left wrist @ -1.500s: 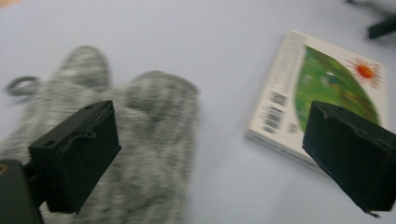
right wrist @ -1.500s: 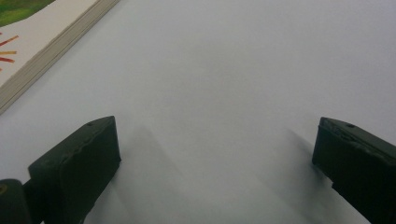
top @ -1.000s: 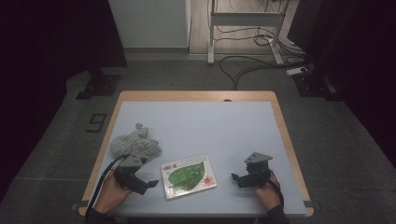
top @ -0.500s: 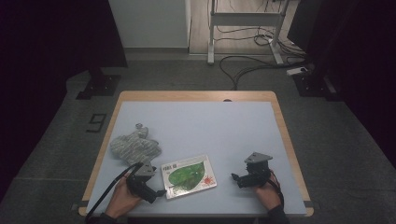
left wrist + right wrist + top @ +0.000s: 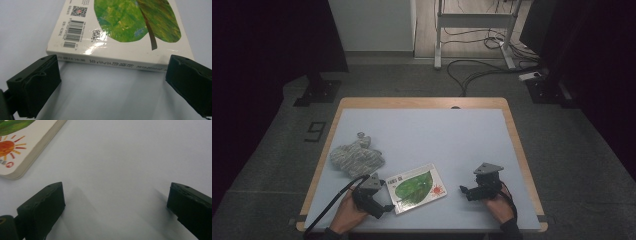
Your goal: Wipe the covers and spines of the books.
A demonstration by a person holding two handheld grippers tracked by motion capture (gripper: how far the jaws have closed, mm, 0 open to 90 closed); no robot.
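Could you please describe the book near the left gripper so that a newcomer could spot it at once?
On the pale blue table, look near the front edge, left of centre. The book lies flat there, beside the grey cloth; its white cover shows a big green leaf and a small red sun.

1. My left gripper (image 5: 384, 206) was black throughout, a compact blocky body carrying a small grey plate on top.
2. A black cable trailed from its body in a loop and ran off toward the near table edge.
3. My right gripper (image 5: 463, 190) was likewise black and carried a grey three-cornered plate on top.
4. A thin black cable looped from its rear beside my right hand (image 5: 498, 206).
5. In the gripper views, each jaw was a thick, matt black rectangular block with slightly rounded edges.
6. One small round hole marked the upper face of each jaw.
7. My left hand (image 5: 346, 216) wore no glove.
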